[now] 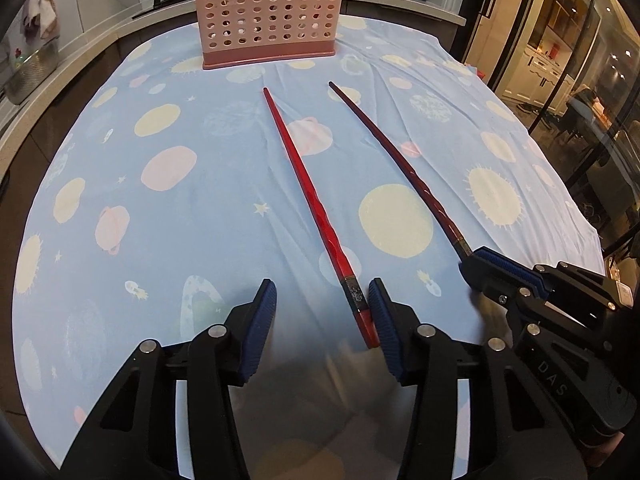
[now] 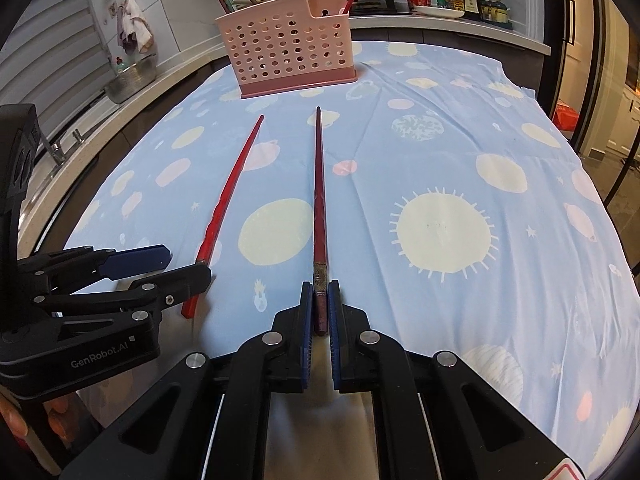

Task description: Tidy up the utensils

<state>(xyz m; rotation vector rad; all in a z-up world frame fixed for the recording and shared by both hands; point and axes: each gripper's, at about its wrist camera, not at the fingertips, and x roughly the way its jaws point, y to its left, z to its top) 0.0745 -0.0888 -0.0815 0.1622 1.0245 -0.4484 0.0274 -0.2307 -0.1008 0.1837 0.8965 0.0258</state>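
The right claw [image 2: 320,312] was pressed together on the thick end of the dark chopstick [image 2: 319,200], which ran straight ahead of it over the table [image 2: 520,280] toward the pink holder [image 2: 288,52]. The left claw [image 1: 322,308] stood half spread, the red chopstick [image 1: 308,200] lying between its fingers with its end against the right pad [image 1: 382,320]; the other pad was clear of it. Only the right view showed chopsticks standing in the holder; only the left view showed the gap in the left claw.
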